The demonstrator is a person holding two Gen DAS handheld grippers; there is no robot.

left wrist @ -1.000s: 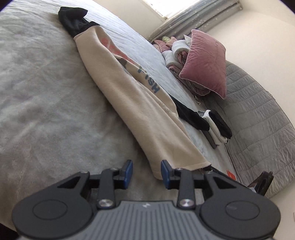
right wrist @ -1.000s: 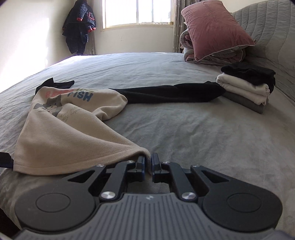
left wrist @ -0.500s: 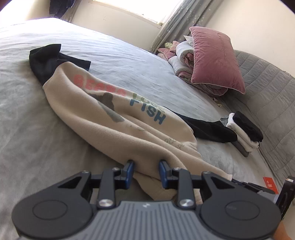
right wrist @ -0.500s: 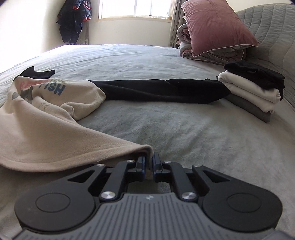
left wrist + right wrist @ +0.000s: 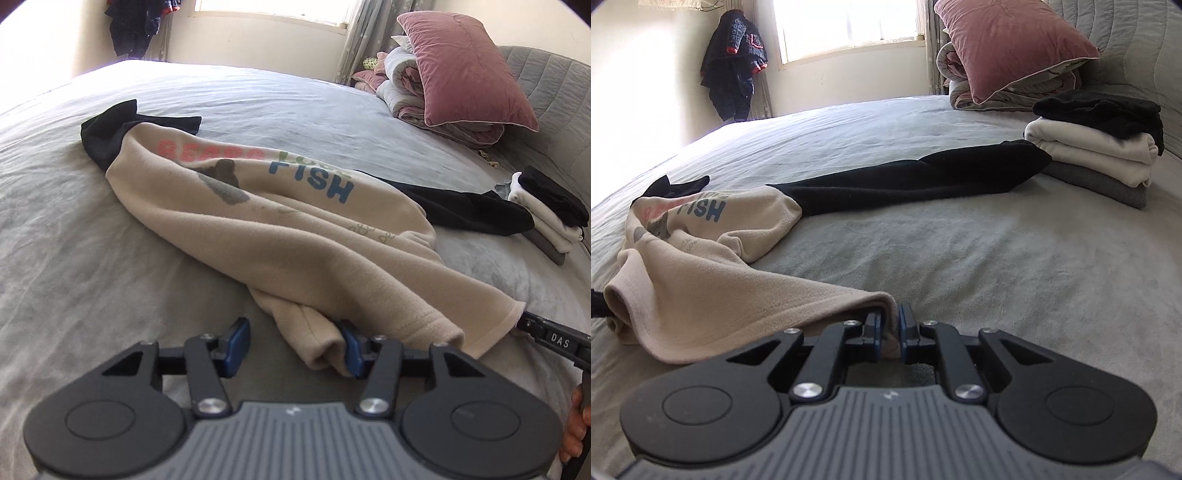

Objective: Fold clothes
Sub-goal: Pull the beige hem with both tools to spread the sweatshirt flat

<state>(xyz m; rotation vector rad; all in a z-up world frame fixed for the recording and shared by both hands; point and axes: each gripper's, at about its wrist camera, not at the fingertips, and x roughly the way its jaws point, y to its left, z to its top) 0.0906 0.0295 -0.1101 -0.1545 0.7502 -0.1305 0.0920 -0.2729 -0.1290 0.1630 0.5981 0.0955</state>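
Your left claw (image 5: 291,341) has a ribbed grey housing flanked by two round black discs, each with a raised inner ring. Black linkage arms run forward from silver screws to two fingers with blue pads (image 5: 236,341). A small pale logo sits at the housing's front edge. Your right claw (image 5: 889,326) is built the same: grey ribs, black discs, silver screws, blue-edged pads. Seen from the left claw, its black side carries white letters "DAS", with your fingertips behind it.
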